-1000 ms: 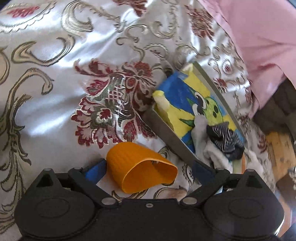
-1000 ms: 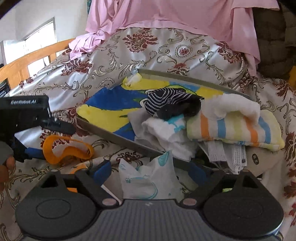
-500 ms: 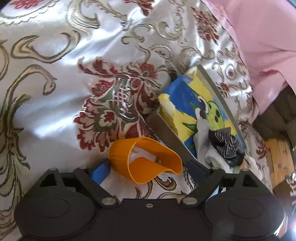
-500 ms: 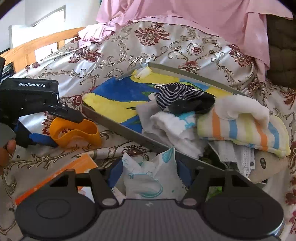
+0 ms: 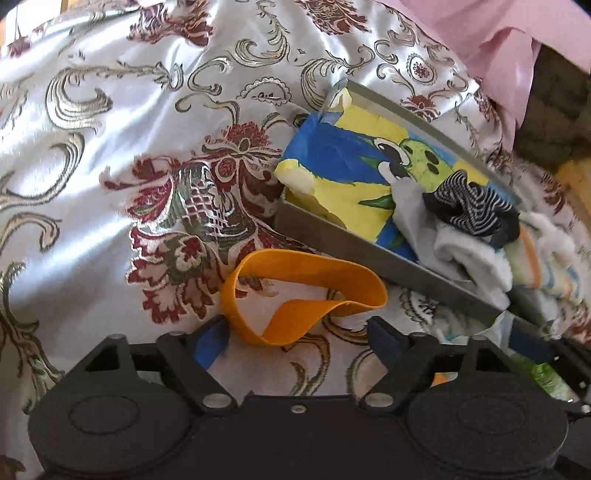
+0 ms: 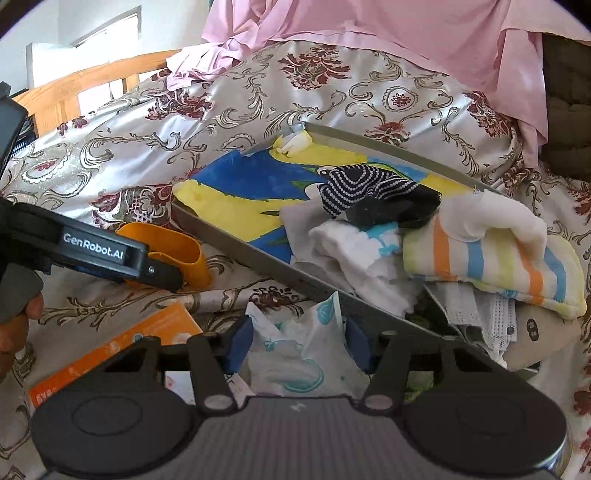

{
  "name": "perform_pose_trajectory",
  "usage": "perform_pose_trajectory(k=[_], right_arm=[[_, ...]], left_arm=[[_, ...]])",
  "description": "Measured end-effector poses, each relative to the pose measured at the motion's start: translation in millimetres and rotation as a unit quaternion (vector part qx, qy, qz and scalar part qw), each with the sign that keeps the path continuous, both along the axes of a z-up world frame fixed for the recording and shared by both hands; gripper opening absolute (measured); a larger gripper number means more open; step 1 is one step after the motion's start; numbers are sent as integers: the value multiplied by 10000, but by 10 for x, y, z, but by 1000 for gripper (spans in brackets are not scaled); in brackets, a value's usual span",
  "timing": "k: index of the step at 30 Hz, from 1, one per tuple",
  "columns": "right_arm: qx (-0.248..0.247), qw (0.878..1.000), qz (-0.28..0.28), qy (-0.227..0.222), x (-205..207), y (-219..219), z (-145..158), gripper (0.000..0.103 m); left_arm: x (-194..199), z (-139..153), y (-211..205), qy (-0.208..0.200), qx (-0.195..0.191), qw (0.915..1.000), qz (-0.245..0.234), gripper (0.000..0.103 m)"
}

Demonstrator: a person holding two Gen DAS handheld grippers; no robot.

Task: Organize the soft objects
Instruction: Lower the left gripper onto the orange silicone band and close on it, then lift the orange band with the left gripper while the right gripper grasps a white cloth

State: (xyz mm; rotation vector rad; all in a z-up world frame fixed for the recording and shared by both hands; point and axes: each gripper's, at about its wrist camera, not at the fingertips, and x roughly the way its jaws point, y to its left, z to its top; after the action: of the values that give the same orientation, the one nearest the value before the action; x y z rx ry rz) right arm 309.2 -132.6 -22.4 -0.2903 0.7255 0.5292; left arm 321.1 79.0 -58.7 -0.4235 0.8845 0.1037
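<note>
An orange elastic band [image 5: 295,291] lies looped on the patterned bedspread, just ahead of my open left gripper [image 5: 299,338]; its near fold sits between the jaws, not pinched. It also shows in the right wrist view [image 6: 177,254]. My right gripper [image 6: 299,345] has its jaws closed around a white packet with teal prints [image 6: 295,350]. A grey tray [image 6: 258,254] with a blue and yellow picture holds a striped dark sock [image 6: 365,188], white cloths [image 6: 354,251] and a striped towel [image 6: 491,266].
An orange and white box [image 6: 110,347] lies on the bedspread left of my right gripper. A pink sheet [image 6: 369,33] covers the back. A wooden bed frame [image 6: 85,85] is at the far left. A brown cushion [image 6: 569,107] sits at the right.
The orange band has flattened from a cup shape into a wide loose loop. The left gripper has drawn back and risen. The right gripper's jaws have closed in on the white packet.
</note>
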Motion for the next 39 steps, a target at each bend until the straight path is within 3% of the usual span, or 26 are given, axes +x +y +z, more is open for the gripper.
perform_pose_trajectory(k=[5, 11, 15, 18, 19, 25, 27, 28, 39], right_arm=[[19, 10000, -3, -10, 2, -3, 1, 59], [27, 10000, 2, -19, 1, -5, 0, 59], [46, 10000, -14, -27, -1, -6, 1, 57], [76, 10000, -36, -34, 0, -12, 2, 51], [75, 10000, -38, -33, 2, -13, 2, 50], [36, 10000, 6, -80, -9, -6, -8, 40], [11, 9999, 5, -138, -18, 2, -12, 24], [-6, 9999, -5, -162, -19, 4, -13, 24], [274, 9992, 38, -289, -42, -72, 77, 21]], left_arm=[[-48, -4, 20, -85, 173, 9998, 56, 71], [-144, 13, -95, -320, 994, 9944, 150, 77], [-172, 38, -89, -492, 1265, 9907, 133, 78], [-177, 50, -69, -616, 1233, 9904, 31, 59], [-177, 49, -63, -629, 1182, 9910, -42, 47], [-181, 8, -105, -619, 1317, 9892, -168, 31], [-194, 3, -101, -638, 1323, 9890, -189, 26], [-204, 8, -101, -659, 1317, 9889, -195, 22], [-430, 299, -258, -1153, 1212, 9857, -191, 20]])
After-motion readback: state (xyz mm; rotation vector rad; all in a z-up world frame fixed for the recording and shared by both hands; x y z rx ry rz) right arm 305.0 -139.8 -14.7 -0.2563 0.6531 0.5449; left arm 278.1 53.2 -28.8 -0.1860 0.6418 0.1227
